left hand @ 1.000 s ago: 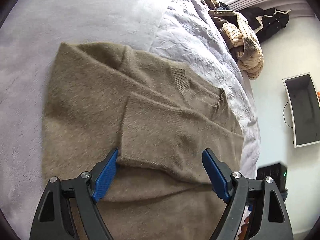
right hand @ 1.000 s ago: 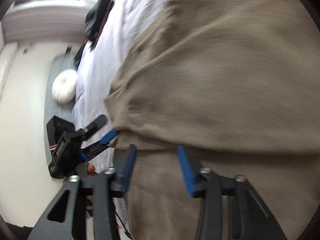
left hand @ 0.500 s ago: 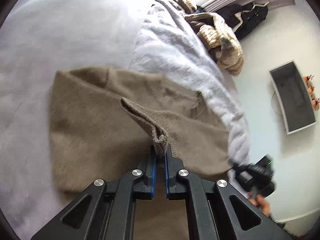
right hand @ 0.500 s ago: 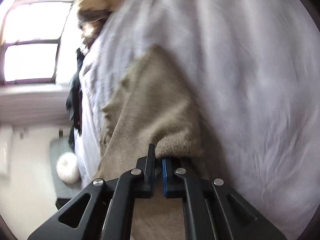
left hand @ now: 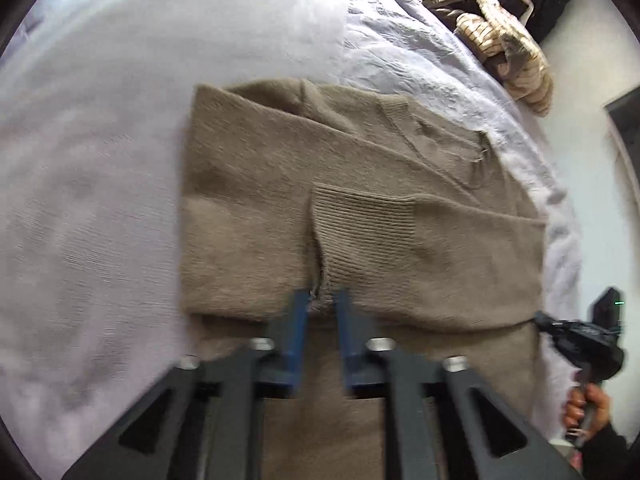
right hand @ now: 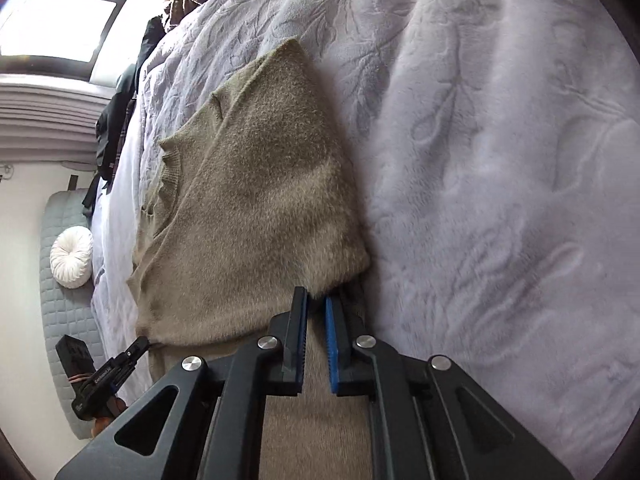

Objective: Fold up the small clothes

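Left claw (left hand: pixel 322 300) just opened off sweater (left hand: pixel 360 208) cuff.

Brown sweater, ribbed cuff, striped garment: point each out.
brown sweater (right hand: pixel 260 184), right wrist view, on its folded body.
ribbed cuff (left hand: pixel 360 228), left wrist view, mid-ribbing.
striped garment (left hand: pixel 516 52), left wrist view, on its crumpled top.

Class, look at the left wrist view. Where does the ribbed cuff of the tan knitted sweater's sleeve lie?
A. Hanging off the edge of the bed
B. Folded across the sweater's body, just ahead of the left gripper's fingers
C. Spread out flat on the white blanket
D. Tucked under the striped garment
B: the ribbed cuff rests on the tan knitted sweater, just ahead of the left gripper.
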Motion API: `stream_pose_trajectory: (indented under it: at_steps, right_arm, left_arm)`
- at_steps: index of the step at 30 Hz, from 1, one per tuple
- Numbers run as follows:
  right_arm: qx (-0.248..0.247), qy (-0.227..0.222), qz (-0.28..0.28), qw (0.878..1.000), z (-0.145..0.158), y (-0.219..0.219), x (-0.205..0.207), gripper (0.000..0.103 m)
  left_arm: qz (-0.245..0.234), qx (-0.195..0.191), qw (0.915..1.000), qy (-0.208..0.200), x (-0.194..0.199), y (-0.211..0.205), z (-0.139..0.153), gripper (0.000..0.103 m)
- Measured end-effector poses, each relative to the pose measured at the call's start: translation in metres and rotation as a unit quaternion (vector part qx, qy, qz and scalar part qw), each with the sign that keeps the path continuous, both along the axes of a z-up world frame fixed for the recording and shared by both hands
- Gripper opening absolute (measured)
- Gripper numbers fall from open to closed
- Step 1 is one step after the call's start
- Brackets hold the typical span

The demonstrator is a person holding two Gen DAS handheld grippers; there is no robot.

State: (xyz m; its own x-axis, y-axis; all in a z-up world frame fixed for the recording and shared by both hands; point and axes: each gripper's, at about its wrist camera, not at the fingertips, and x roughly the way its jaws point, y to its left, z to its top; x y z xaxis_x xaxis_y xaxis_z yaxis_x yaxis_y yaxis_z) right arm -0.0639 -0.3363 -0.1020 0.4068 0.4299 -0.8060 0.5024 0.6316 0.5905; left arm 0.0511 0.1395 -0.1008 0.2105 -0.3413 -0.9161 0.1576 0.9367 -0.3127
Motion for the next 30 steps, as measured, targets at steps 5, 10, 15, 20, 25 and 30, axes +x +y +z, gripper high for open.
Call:
stream_pose_trajectory:
  at_steps: [5,10,15,20,25,30]
  right_arm:
    - [-0.016,-0.043,-0.016,0.999,0.026,-0.014,-0.018,0.065]
    - [0.039,-0.034,-0.047,0.998,0.000,-0.036,-0.003,0.065]
    - [0.069,0.013,-0.020,0.997,-0.026,-0.023,0.023,0.017]
    - [-0.072,-0.022,0.067,0.995,0.024,-0.009,0.037,0.016]
    - [-0.092,0.031,0.094,0.991,-0.011,-0.005,0.043,0.018]
    - [-0.106,0.042,0.047,0.992,0.012,-0.019,0.022,0.022]
  left_arm:
    - [0.010,0.016,0.9990,-0.040,-0.002,0.008,0.026,0.067]
    - [-0.008,0.039,0.9984,-0.039,0.010,-0.016,0.017,0.067]
    - [-0.002,0.107,0.9941,-0.021,0.013,-0.032,-0.012,0.067]
    - [-0.020,0.129,0.9908,-0.039,0.008,-0.038,-0.012,0.067]
    - [-0.050,0.157,0.9846,-0.059,0.004,-0.045,-0.020,0.069]
    - [-0.035,0.156,0.9853,-0.058,0.004,-0.024,0.006,0.069]
